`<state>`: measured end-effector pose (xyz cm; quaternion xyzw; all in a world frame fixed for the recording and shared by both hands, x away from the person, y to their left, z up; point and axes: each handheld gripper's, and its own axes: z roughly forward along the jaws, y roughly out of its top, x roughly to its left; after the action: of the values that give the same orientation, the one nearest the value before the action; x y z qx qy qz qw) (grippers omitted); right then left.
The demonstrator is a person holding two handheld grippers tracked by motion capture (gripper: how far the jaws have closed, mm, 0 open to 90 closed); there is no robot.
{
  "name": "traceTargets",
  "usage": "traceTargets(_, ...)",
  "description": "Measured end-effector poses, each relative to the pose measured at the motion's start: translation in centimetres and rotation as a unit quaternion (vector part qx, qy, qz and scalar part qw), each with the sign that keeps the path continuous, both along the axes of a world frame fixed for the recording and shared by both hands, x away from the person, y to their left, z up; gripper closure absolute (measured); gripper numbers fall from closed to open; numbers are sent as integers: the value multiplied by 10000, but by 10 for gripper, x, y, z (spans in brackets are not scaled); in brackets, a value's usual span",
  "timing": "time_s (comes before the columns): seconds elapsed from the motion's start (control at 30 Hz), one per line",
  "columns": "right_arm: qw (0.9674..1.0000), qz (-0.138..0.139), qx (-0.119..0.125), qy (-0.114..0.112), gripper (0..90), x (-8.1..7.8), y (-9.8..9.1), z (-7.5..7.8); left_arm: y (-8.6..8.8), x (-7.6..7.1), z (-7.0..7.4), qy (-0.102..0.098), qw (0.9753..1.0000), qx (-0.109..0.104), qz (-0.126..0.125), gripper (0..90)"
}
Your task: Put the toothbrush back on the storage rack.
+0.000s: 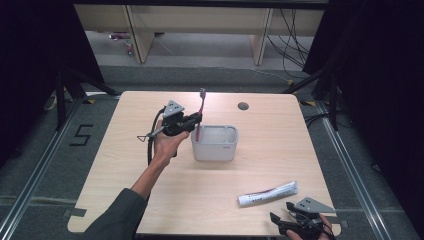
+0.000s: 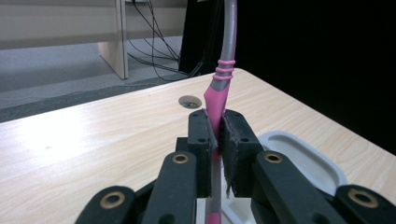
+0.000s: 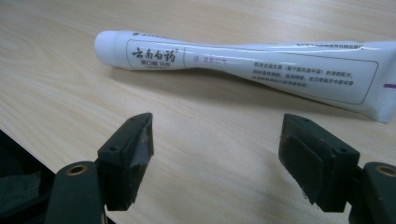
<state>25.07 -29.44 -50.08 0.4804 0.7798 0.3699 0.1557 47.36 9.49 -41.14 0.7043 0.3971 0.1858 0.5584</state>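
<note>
Now we see the left gripper (image 1: 192, 121) clamped on the pink toothbrush (image 1: 201, 102), upright, its lower end inside the grey holder (image 1: 215, 145) mid-table | right gripper (image 1: 290, 220) wide apart, holding nothing, at the table (image 1: 150, 210) near edge | toothpaste tube (image 3: 243, 65) lies just beyond it | bare wood surrounds the holder.

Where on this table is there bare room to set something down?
Bare wood left of the holder, along the table edge, and right of it above the toothpaste tube. Crowded where the left gripper holds the toothbrush over the holder.
</note>
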Motion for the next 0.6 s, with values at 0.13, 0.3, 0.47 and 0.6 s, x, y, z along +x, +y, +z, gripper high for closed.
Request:
traceTargets(0.13, 10000, -15, -2, 11, 271, 0, 0, 0, -1, -3, -8, 39, 10000, 72, -26, 822)
traceTargets(0.3, 10000, 30, 9, -24, 272, 0, 0, -1, 0, -5, -16, 119, 9998, 171, -34, 822)
traceTargets(0.47, 10000, 47, 50, -3, 271, 0, 1, -1, 0, -8, -16, 73, 9996, 266, -66, 821)
traceTargets(0.6, 10000, 19, 3, -27, 271, 0, 0, -1, -3, -9, -19, 83, 9996, 273, -53, 821)
